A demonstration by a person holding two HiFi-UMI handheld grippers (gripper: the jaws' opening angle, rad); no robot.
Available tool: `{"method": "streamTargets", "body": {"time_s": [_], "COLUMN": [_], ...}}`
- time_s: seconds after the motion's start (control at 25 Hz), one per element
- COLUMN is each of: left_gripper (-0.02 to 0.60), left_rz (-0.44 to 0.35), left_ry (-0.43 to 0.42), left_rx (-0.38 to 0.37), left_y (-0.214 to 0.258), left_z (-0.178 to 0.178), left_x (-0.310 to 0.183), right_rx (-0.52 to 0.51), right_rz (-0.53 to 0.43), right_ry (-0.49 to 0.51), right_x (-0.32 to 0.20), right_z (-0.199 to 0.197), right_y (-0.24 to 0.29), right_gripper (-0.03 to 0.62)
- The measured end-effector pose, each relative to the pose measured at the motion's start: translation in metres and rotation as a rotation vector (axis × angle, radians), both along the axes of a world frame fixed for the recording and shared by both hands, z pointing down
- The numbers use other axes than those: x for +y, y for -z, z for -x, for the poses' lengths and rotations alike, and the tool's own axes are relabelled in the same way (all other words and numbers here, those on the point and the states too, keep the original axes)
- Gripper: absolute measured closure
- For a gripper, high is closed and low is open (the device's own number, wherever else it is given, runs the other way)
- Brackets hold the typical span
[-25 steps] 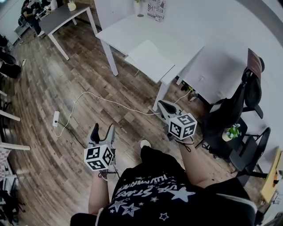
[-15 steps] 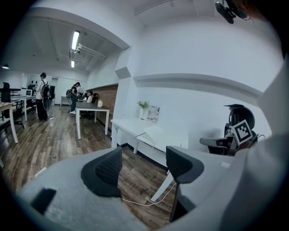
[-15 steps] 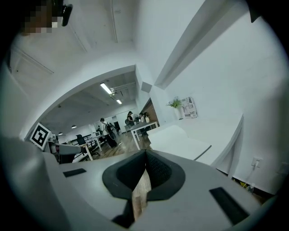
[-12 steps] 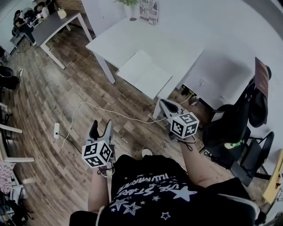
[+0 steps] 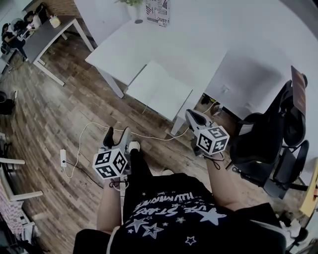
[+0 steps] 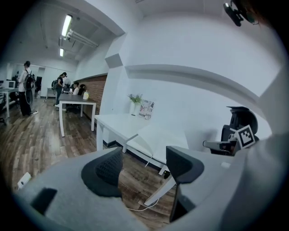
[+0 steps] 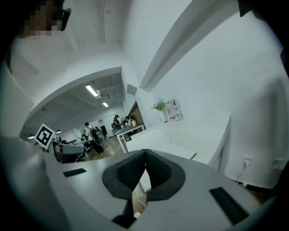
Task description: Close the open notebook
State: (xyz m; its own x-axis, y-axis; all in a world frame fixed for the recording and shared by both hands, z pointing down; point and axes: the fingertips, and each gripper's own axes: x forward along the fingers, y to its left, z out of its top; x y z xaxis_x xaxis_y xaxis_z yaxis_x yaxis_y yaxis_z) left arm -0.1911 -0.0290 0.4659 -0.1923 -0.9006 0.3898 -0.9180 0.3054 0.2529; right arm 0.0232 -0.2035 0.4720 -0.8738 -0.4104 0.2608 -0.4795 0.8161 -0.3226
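Observation:
The open notebook (image 5: pixel 159 92) lies flat with white pages on the near corner of a white table (image 5: pixel 198 47). Both grippers hang over the wooden floor, short of the table. My left gripper (image 5: pixel 116 135) is open and empty, left of and below the notebook. In the left gripper view the notebook (image 6: pixel 156 136) shows beyond the spread left gripper (image 6: pixel 142 168). My right gripper (image 5: pixel 192 114) is near the table's corner leg, right of the notebook. Its pads meet in the right gripper view, where the right gripper (image 7: pixel 145 170) holds nothing and the notebook (image 7: pixel 151 139) lies ahead.
A white cable (image 5: pixel 99 126) and a power strip (image 5: pixel 63 158) lie on the floor to the left. Black office chairs (image 5: pixel 268 144) stand at the right. A potted plant (image 5: pixel 133 5) and a printed sign (image 5: pixel 158 11) sit at the table's far edge. People sit at a grey table (image 5: pixel 44 34).
The person has stepped toward the white table, so the notebook now sits closer. Both grippers came forward with the body; their jaws have not changed.

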Motion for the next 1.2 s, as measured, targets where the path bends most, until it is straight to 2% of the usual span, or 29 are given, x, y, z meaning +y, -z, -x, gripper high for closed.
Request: {"method": "streamTargets", "body": {"time_s": [0.24, 0.6, 0.92, 1.2], "left_gripper": [0.268, 0.268, 0.268, 0.268], "left_rz": [-0.005, 0.087, 0.195, 0.312], "left_ry": [-0.129, -0.322, -0.496, -0.602], "left_rx": [0.064, 0.2, 0.265, 0.31], "left_y": [-0.009, -0.05, -0.092, -0.13], "left_z": [0.042, 0.1, 0.115, 0.116], "left_x": [-0.065, -0.154, -0.201, -0.212], "right_rx": [0.04, 0.114, 0.167, 0.192], "right_rz": [0.003, 0.024, 0.054, 0.074], "right_ry": [-0.12, -0.346, -0.501, -0.585], "right_x": [-0.031, -0.075, -0.087, -0.088], "right_z": [0.022, 0.047, 0.063, 0.072], "right_y": [-0.005, -0.001, -0.005, -0.012], "right_gripper": [0.591, 0.591, 0.591, 0.591]}}
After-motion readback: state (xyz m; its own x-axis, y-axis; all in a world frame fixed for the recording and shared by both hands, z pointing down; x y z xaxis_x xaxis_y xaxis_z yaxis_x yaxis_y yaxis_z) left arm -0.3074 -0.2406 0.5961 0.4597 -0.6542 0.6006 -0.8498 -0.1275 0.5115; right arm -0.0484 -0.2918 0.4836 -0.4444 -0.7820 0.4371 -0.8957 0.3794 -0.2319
